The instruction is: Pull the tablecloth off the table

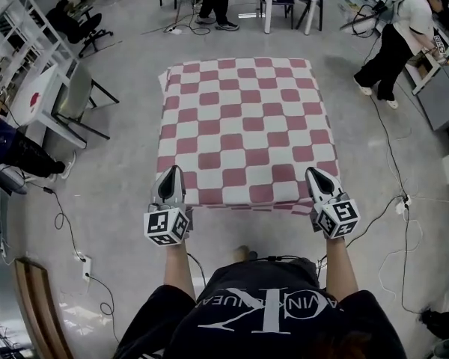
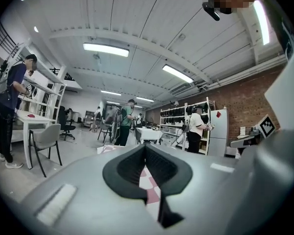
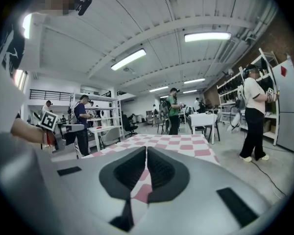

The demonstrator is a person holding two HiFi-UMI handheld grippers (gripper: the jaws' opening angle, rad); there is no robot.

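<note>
Your left gripper [image 1: 172, 172] and right gripper [image 1: 315, 174] sit closed, empty, at six o'clock; tablecloth [image 1: 243, 118] lies fully spread, unpulled.

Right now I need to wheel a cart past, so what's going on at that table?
A person stands at the near edge of the checkered tablecloth, a gripper in each hand. The left gripper and right gripper sit over its near corners, jaws together on both. The cloth lies flat, not yet pulled; whether either gripper pinches it, I cannot tell.
</note>
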